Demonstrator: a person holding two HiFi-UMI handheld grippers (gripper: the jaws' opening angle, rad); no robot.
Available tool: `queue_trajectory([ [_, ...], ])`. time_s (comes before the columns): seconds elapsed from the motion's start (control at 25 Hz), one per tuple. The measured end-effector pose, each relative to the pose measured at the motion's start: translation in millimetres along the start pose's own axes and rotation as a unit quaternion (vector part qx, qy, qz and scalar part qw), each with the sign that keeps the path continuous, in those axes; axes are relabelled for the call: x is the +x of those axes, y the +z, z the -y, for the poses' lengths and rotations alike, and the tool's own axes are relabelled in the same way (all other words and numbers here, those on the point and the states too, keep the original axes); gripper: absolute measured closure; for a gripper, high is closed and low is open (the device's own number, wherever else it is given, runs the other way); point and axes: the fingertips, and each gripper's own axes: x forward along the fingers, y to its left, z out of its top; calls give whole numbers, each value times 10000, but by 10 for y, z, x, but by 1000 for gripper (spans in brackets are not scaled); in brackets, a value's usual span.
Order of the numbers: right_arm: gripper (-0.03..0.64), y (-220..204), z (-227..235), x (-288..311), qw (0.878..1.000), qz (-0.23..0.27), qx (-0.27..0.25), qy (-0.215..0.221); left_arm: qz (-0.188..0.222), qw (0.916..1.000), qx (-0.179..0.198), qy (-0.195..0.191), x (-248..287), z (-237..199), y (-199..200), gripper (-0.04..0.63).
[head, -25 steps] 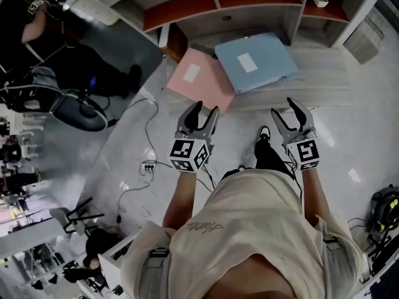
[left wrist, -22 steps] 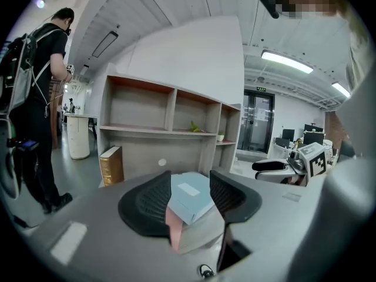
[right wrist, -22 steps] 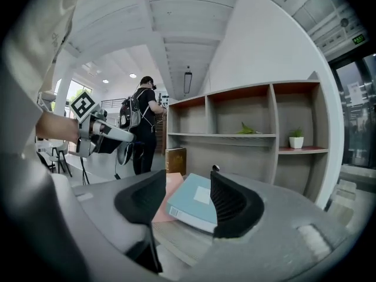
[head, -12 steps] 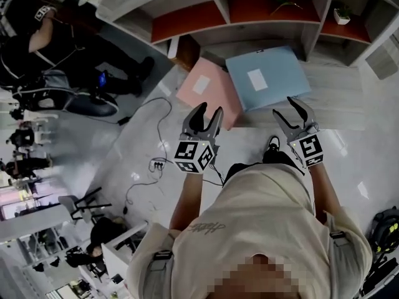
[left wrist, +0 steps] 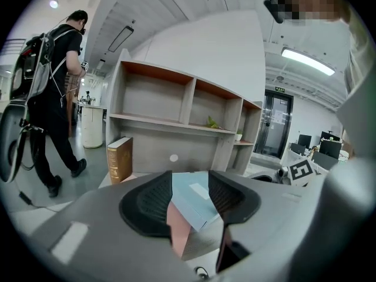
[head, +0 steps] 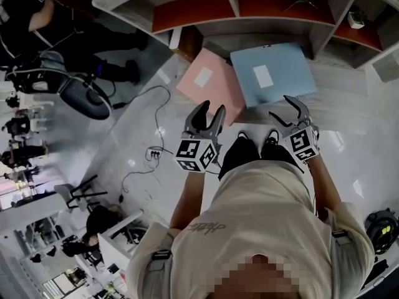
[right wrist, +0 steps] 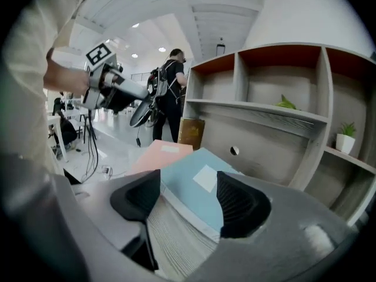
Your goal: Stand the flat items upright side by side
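Two folders lie flat on the low wooden surface [head: 336,89] at the foot of a shelf [head: 199,8] — neither stands upright yet. At far left a person [head: 31,17] in black stands on the floor [head: 124,142] beside a chair [head: 81,95], and a power strip [head: 153,154] lies on the tiles nearer the wearer. A brown book [head: 184,42] stands upright at the left end of the surface.

Next comes the pink folder [head: 209,83], white label up, one corner jutting past the surface's front edge. The left claw [head: 211,109] hovers just in front of that corner, touching nothing. Its jaws stand apart and empty, with both folders showing through the gap farther off.

The blue folder [head: 274,73] lies right of the pink one, also label up. Its left edge meets the pink one's right edge, and in the gripper views it seems to lap over it. The right claw [head: 283,109] hangs before the blue folder's front edge, clear of it — its jaws have just been opening and stand wide, with nothing between them but the folder seen beyond. A small potted plant [head: 356,18] sits in a shelf compartment at far right.
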Motion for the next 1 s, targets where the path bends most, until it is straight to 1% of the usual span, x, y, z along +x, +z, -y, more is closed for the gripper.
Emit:
queue_trajectory([
  [0.08, 296, -124, -7, 144, 9991, -277, -296, -115, -72, 10000, -62, -20, 12, -78, -38, 387],
  [0.24, 287, -357, -9, 352, 9920, -684, -967, -429, -238, 9994, -241, 7, 30, -228, -130, 396],
  [0.44, 278, -601, -135, 589, 9814, -1034, -1572, -373, -284, 9988, -294, 264, -52, -375, -215, 402],
  [0.56, 257, -715, -166, 677, 9718, -1247, -1930, -525, -371, 9980, -401, 311, -102, -408, -299, 400],
  [0.64, 248, -802, -114, 742, 9651, -1322, -2152, -691, -375, 9976, -442, 379, -96, -408, -331, 400],
  [0.72, 235, -918, -37, 802, 9626, -1369, -2203, -786, -383, 9970, -486, 457, -66, -382, -376, 400],
  [0.76, 232, -970, -22, 830, 9619, -1396, -2210, -808, -394, 9966, -548, 477, -73, -372, -400, 400],
  [0.84, 220, -1007, -47, 891, 9587, -1425, -2302, -871, -400, 9950, -787, 457, -142, -382, -432, 400],
  [0.92, 206, -965, -53, 936, 9523, -1365, -2518, -1058, -380, 9931, -1006, 462, -207, -416, -455, 400],
  [1.0, 198, -932, -37, 967, 9446, -1314, -2725, -1270, -350, 9920, -1079, 562, -260, -442, -469, 402],
])
